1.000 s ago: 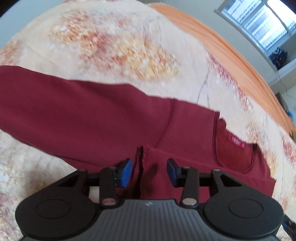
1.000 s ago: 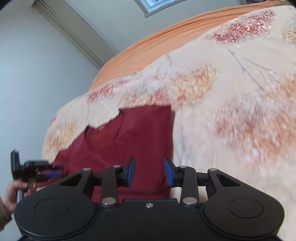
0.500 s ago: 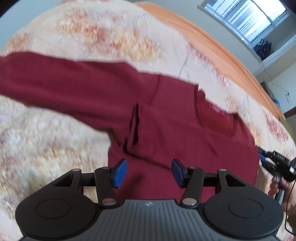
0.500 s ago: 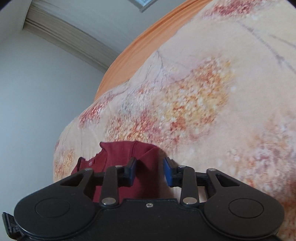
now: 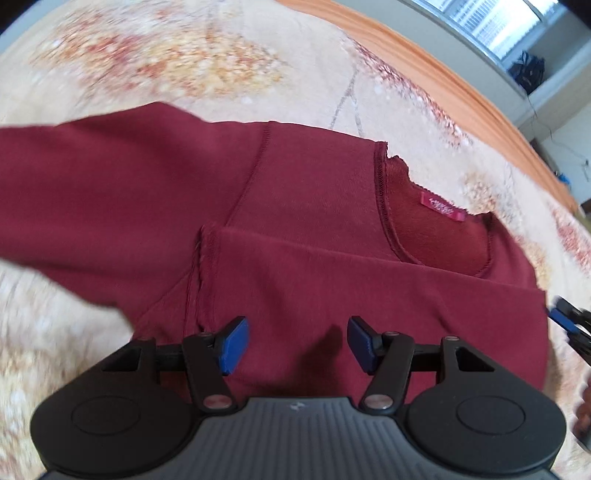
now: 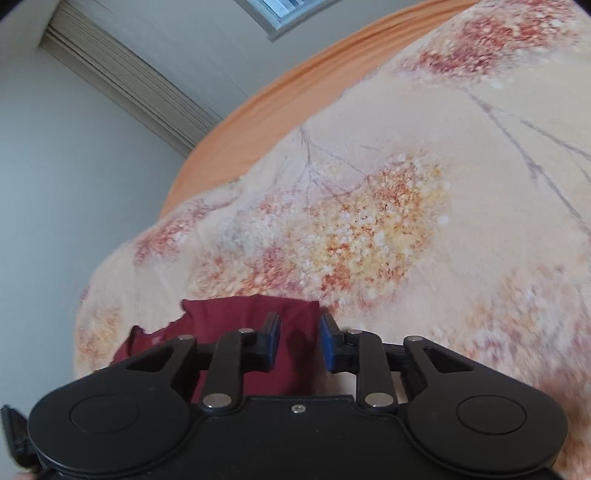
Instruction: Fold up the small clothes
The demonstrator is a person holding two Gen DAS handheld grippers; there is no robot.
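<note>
A dark red long-sleeved top (image 5: 303, 206) lies on the floral bedspread (image 5: 184, 66). One sleeve is folded across its chest with the cuff end near the middle, the other sleeve stretches out to the left. Its neck label shows at the right. My left gripper (image 5: 295, 343) is open just above the lower body of the top, holding nothing. My right gripper (image 6: 298, 341) is open over the top's right edge (image 6: 258, 314), with cloth between the blue pads but not pinched. The right gripper also shows at the right edge of the left wrist view (image 5: 570, 323).
The bedspread (image 6: 406, 221) runs far to the right of the top. An orange sheet (image 6: 295, 99) edges the far side of the bed. A grey wall and a window (image 5: 491, 22) lie beyond it.
My left gripper has let go of the folded sleeve, pulled back toward the hem and opened wider. My right gripper has dropped low onto the top's right edge.
</note>
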